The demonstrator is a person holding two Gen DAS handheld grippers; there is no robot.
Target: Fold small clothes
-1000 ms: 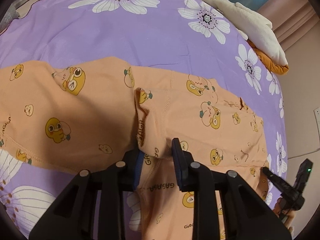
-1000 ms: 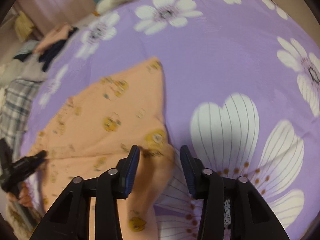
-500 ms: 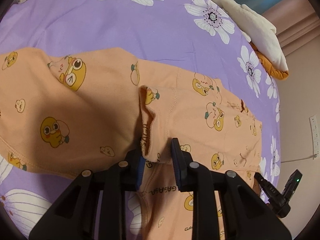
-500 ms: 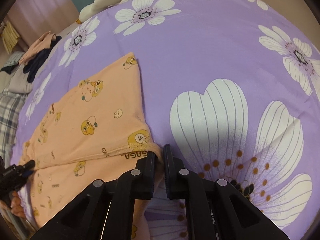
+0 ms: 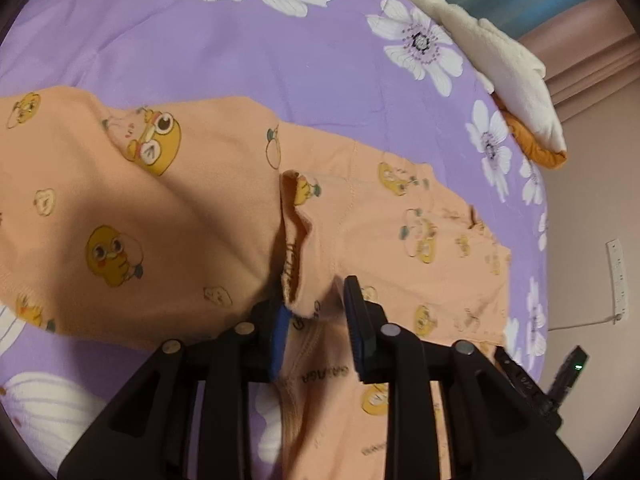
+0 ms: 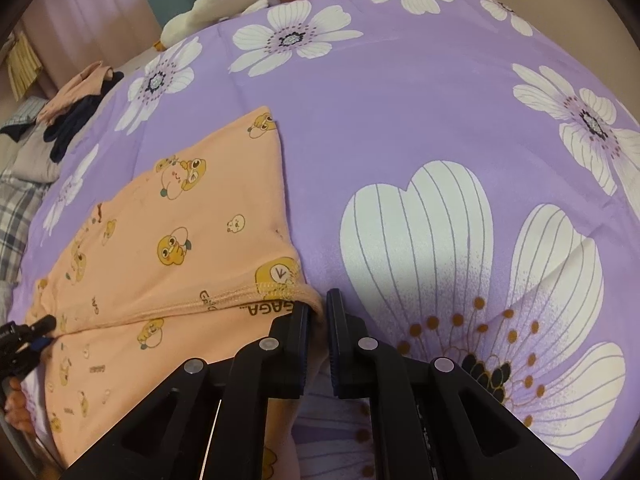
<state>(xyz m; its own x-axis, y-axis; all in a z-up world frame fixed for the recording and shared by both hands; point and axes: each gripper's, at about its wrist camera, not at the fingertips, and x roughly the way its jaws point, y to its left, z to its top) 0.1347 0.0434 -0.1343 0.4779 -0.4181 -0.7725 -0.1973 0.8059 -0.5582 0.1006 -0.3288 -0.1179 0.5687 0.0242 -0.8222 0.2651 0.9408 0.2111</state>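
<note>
**Op A:** I'm at the grab-the-edge step. One peach-orange cotton garment with yellow cartoon prints (image 5: 208, 216) lies spread on the purple bedspread with big white flowers (image 5: 240, 52), across the middle of the left wrist view and in the lower left of the right wrist view.

**Op B:** And the tools?

**Op A:** My right tool (image 6: 317, 312) is pinched narrow on the garment's hemmed corner — peach cloth shows in the slit between its jaws, bottom centre of the frame. My left tool (image 5: 316, 312) is at a bunched fold of the same garment; its jaws are opening, the cloth sits between them against the blue pad, and the other pad stands clear of it.

**Op B:** So what next?

**Op A:** My judgement — the left has no firm hold, so it needs to close on that fold before both hands lift and carry the near edge over. Lift with one corner loose and the cloth would likely drag crooked.

**Op B:** Counts?

**Op A:** One garment in work, two tools, one bedspread. Also one cream and orange plush cushion (image 5: 516, 72) at upper right, and one pile of dark and peach clothes (image 6: 76, 108) at upper left of the right view — I can't count its pieces.
</note>
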